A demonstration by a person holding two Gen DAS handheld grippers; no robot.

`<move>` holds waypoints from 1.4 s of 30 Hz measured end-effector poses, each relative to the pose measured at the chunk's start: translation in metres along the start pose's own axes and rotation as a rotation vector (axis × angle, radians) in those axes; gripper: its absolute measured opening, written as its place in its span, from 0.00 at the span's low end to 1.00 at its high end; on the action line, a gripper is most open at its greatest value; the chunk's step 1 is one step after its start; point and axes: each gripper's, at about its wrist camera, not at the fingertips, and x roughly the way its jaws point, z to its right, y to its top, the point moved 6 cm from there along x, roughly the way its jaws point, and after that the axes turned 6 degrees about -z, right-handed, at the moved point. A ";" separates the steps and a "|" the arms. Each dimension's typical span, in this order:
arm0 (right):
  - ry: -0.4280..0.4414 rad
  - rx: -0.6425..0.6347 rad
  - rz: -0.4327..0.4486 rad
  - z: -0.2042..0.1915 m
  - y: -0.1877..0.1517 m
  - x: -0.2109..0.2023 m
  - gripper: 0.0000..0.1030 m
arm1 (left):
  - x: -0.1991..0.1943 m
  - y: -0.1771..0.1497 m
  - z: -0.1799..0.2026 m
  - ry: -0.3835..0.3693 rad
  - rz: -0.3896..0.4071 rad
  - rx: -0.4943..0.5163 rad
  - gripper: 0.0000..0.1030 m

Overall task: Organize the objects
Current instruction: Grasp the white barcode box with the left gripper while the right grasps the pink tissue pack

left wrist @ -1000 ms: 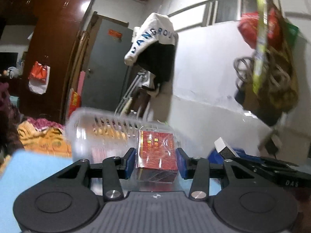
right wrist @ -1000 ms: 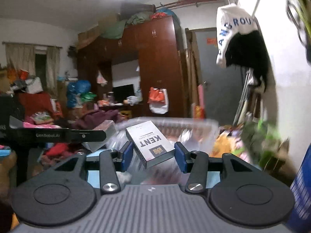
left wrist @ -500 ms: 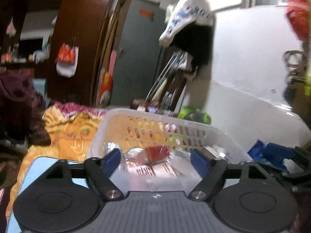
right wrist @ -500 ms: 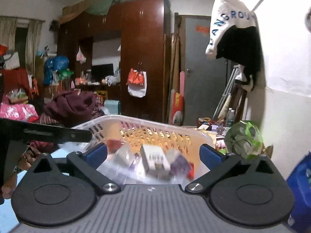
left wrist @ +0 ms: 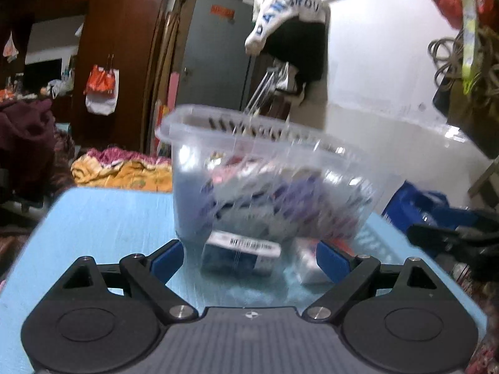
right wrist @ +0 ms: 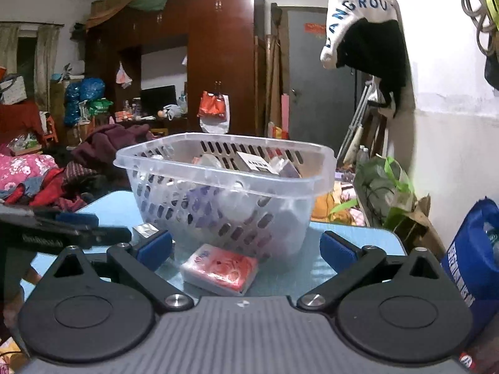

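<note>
Mostly done: clear perforated plastic basket (right wrist: 224, 187) on the blue counter (right wrist: 352, 268) already holds several packs. Outstanding, just in front of the basket: red-and-white tissue packet (right wrist: 220, 269), barcoded dark box (left wrist: 241, 255). Left claw (left wrist: 249, 257) and right claw (right wrist: 246, 251) both spread, empty.

Clear plastic basket (right wrist: 224, 184); glossy, seemingly film-wrapped packet (right wrist: 220, 268).

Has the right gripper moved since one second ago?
Yes. The right gripper has come down: the basket now stands higher in its view, and its jaws are open.
</note>
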 end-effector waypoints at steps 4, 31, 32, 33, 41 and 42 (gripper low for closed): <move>-0.019 -0.006 -0.032 -0.004 -0.012 0.007 1.00 | 0.018 -0.012 -0.001 0.036 -0.070 0.017 0.91; 0.047 0.116 -0.259 -0.011 -0.040 0.061 1.00 | 0.025 -0.011 -0.002 0.151 -0.083 0.012 0.72; 0.053 0.114 -0.265 -0.014 -0.039 0.065 1.00 | 0.020 -0.011 -0.005 0.155 -0.066 0.003 0.72; 0.057 0.105 -0.276 -0.018 -0.038 0.069 1.00 | 0.015 -0.011 -0.008 0.161 -0.044 -0.008 0.72; 0.030 0.044 -0.301 -0.031 -0.038 0.079 0.83 | 0.000 -0.003 -0.013 0.198 0.053 -0.017 0.73; 0.040 0.044 -0.293 -0.030 -0.038 0.077 0.78 | -0.001 -0.003 -0.011 0.205 0.062 -0.010 0.73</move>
